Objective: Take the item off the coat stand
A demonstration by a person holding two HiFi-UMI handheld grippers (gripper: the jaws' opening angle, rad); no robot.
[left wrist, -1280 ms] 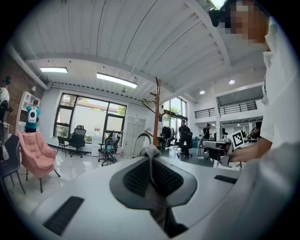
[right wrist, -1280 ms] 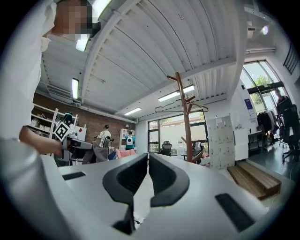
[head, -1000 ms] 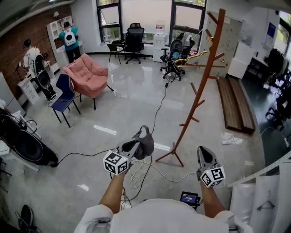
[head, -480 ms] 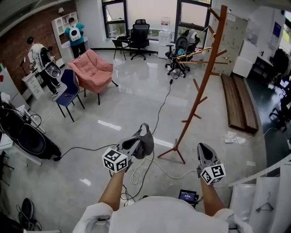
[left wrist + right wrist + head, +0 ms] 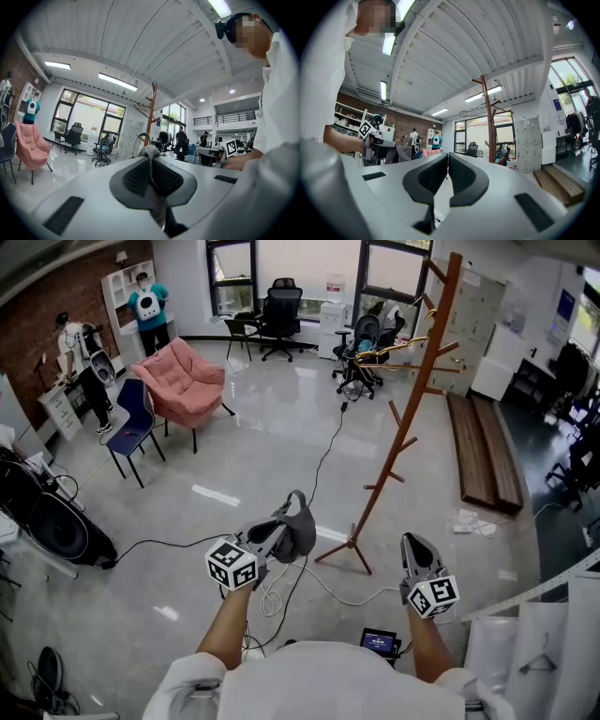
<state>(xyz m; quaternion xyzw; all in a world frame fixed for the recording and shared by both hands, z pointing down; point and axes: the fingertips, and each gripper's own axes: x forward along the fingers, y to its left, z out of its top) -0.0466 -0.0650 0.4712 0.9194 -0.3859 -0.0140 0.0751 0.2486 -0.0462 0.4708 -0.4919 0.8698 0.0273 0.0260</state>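
As I judge it, the main part of the job is done; the grey item point(image 5: 302, 532) is off the coat stand point(image 5: 403, 427) and hangs in my left claw point(image 5: 272, 540), well to the left of the stand's foot and nearer to me than it; the pegs that face me look bare, though I cannot vouch for the topmost ones; what is left, I reckon, is only to carry the item clear or put it down somewhere, and the pictures do not tell me where.

My left claw point(image 5: 151, 176) is nearly closed, its pads pinched on a fold of the item point(image 5: 150, 152); the soft grey stuff bulges out above the tips, and a thin strap loops up from it, with the stand point(image 5: 151, 112) far behind it.

My right claw point(image 5: 412, 545) hangs just right of the stand's foot and nearer to me; in its own view the right claw point(image 5: 446, 173) has its pads drawn together with only a sliver between them and nothing in it; the stand point(image 5: 489, 122) rises beyond, untouched by it.
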